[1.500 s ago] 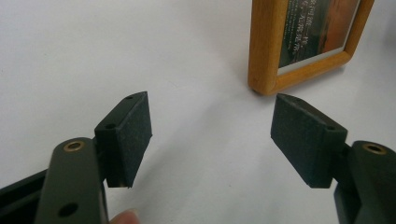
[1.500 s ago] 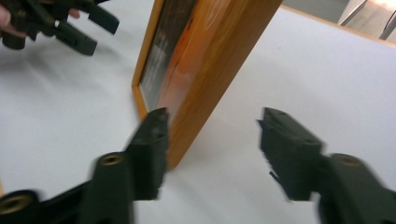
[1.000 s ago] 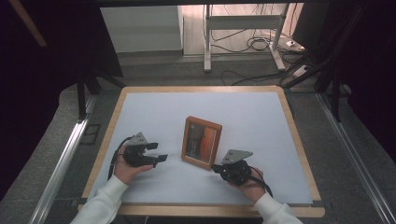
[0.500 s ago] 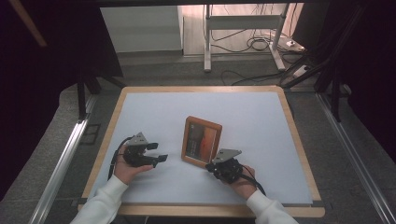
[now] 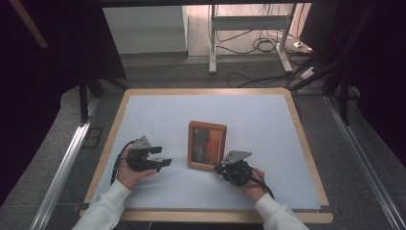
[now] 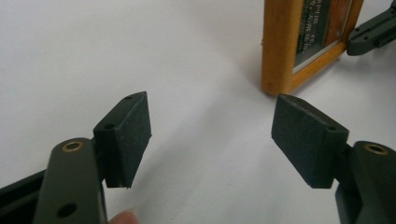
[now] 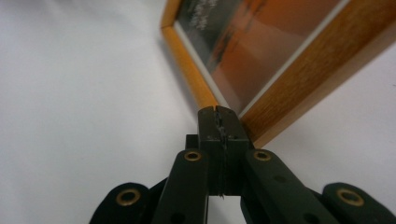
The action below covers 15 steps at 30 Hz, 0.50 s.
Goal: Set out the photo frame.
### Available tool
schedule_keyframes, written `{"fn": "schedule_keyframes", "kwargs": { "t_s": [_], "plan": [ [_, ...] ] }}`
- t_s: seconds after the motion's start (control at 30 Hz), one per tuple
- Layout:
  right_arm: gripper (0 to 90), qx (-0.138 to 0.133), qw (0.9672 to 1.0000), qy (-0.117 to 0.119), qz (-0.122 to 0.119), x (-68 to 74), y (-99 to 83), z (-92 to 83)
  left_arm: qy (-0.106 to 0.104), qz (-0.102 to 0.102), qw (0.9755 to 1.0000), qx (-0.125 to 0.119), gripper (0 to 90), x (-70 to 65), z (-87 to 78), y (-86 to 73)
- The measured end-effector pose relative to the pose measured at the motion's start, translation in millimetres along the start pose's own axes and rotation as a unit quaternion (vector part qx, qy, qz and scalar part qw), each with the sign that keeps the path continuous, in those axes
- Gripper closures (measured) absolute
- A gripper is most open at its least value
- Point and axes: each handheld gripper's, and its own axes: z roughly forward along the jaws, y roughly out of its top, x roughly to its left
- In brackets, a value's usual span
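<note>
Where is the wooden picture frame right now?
In the high view the picture frame lies near the middle of the white table, between the left gripper and the right gripper.

My table point(image 5: 143, 110) has a white top with a pale wooden rim. Beyond its far edge I see a white metal stand point(image 5: 249, 28) on the grey floor, cables point(image 5: 261, 45) coiled around its feet.

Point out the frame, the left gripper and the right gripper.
frame point(image 5: 206, 146): high view, middle of its picture.
left gripper point(image 6: 211, 135): left gripper view, between its open jaws.
right gripper point(image 7: 218, 112): right gripper view, shut jaw tips.
</note>
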Motion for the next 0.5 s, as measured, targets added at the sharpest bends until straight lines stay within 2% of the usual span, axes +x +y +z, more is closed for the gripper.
{"fn": "schedule_keyframes", "kwargs": {
  "t_s": [0.33,0.5],
  "plan": [
    [89.8,-0.004,1.0,-0.008,0.003,-5.1,-2.4,-1.6,0.0,0.001,1.0,0.0,27.8,-0.7,0.2,0.6],
    [89.8,-0.014,0.9999,0.004,0.005,-3.0,-2.2,-5.4,0.0,0.0,1.0,-0.002,27.8,-0.1,-0.3,0.7]
  ]
}}
